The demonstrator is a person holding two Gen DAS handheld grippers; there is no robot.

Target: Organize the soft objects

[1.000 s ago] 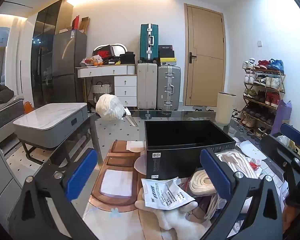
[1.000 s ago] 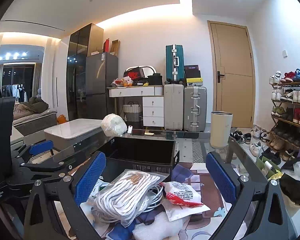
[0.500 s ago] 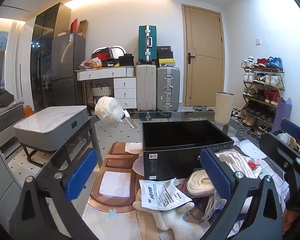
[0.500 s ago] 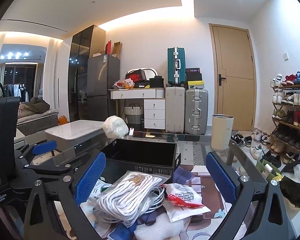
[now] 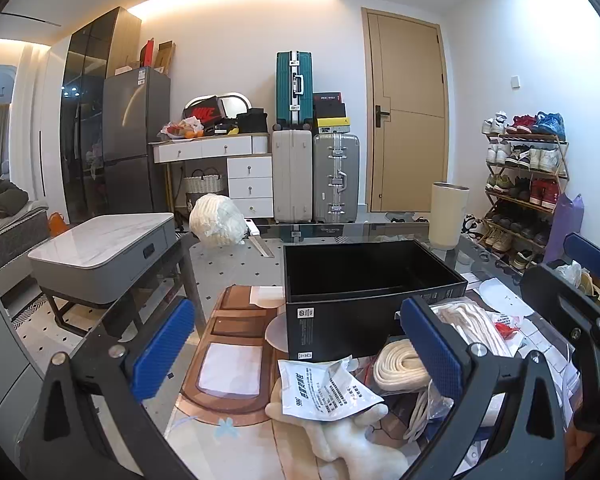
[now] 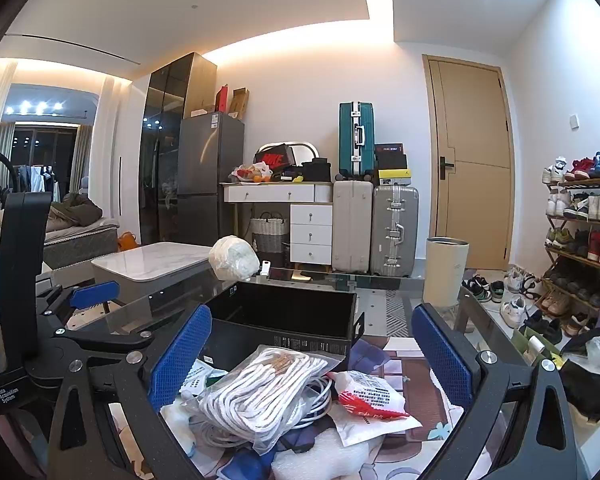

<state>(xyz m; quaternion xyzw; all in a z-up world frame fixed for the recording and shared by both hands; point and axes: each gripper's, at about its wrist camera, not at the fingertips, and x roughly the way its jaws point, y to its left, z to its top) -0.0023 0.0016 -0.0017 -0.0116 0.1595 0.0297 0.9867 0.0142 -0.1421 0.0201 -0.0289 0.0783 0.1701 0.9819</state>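
Observation:
An empty black box stands open on the glass table; it also shows in the right wrist view. A pile of soft things lies in front of it: a cream plush toy, a white printed pouch, a cream rope coil, a bag of white cord and a red and white packet. My left gripper is open and empty above the plush toy. My right gripper is open and empty above the cord bag.
A white bundle sits at the table's far edge. A grey side table stands to the left. A cream bin, a shoe rack and suitcases stand beyond. Papers lie at the right.
Both grippers have risen and tilted up slightly, so the scene sits a little lower in both views. Both stay open. Nothing on the table has moved.

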